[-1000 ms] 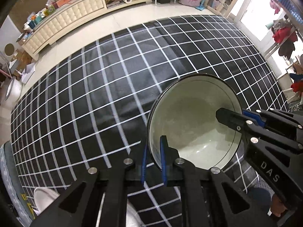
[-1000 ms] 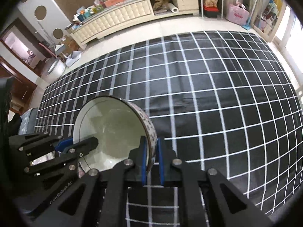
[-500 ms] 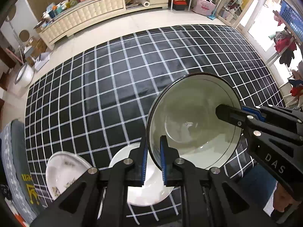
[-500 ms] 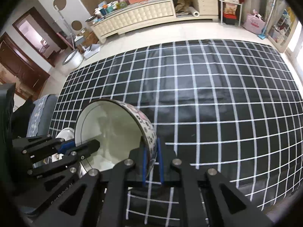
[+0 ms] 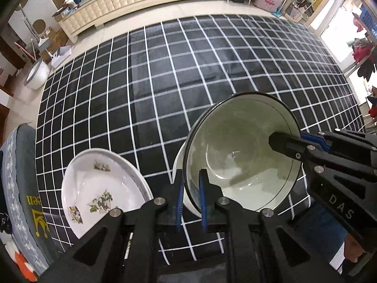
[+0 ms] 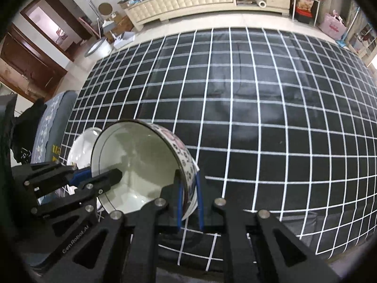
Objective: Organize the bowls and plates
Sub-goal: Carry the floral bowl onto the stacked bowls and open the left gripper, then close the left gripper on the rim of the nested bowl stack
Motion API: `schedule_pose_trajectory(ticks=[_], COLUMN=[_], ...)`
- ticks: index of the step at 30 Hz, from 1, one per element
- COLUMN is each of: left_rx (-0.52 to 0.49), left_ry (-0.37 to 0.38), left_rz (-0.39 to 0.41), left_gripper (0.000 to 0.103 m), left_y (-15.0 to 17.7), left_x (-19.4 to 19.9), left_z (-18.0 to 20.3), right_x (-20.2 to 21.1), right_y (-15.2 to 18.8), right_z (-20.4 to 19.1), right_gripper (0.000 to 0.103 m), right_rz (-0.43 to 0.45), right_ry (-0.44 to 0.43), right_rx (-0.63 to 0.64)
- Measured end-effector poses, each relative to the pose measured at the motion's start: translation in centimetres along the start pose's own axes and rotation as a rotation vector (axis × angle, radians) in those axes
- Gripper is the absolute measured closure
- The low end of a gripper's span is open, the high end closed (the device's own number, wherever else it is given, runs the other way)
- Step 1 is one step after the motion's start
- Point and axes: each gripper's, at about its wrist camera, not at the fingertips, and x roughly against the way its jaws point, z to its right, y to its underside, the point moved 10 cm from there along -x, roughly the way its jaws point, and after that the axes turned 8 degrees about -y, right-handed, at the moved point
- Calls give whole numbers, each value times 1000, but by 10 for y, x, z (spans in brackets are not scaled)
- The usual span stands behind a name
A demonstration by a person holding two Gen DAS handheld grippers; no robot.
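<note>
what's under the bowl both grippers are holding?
Under the bowl, a white dish shows at its left edge, on the checked cloth. The rest of the dish is covered, so whether they touch can't be told.

Matte black fingers [image 5: 202, 200] with blue pads, silver screws, white "DAS" and "CenRobot.AI" lettering.

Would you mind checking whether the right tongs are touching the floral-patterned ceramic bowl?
Touching: the right wrist view shows the right tongs clamped on the floral-patterned ceramic bowl rim.
</note>
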Motion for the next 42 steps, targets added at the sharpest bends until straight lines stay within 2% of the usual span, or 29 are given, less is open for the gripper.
schedule_pose_trajectory(ticks=[8, 17, 24, 25, 28, 33, 35, 36, 37, 42], left_rx=[3, -3, -15, -16, -10, 7, 12, 14, 13, 5], left_ry=[-2, -17, -33, -31, -23, 6, 15, 22, 25, 50], left_rz=[-51, -45, -10, -9, -3, 32, 38, 47, 54, 103], left_gripper=[92, 93, 93, 93, 93, 93, 86, 82, 75, 58], left_y=[17, 21, 20, 20, 21, 23, 25, 25, 25, 27], left_x=[-22, -23, -16, -14, -10, 0, 1, 3, 4, 12], left_z=[2, -4, -8, -7, -7, -10, -13, -14, -15, -17], right_x=[-20, -29, -19, -17, -14, -7, -4, -3, -2, 4], right_y=[9, 15, 9, 10, 11, 15, 16, 17, 17, 20], right_z=[-5, -7, -10, -9, -5, -2, -4, -5, -6, -6], right_gripper=[90, 88, 86, 81, 56, 46, 35, 33, 29, 27], right_rz=[-51, -80, -47, -45, -45, -32, -25, -19, -14, 28], right_ry=[1, 16, 100, 100, 122, 127, 125, 126, 128, 137], right_rx=[-6, -11, 30, 25, 18, -6, -5, -2, -1, -23])
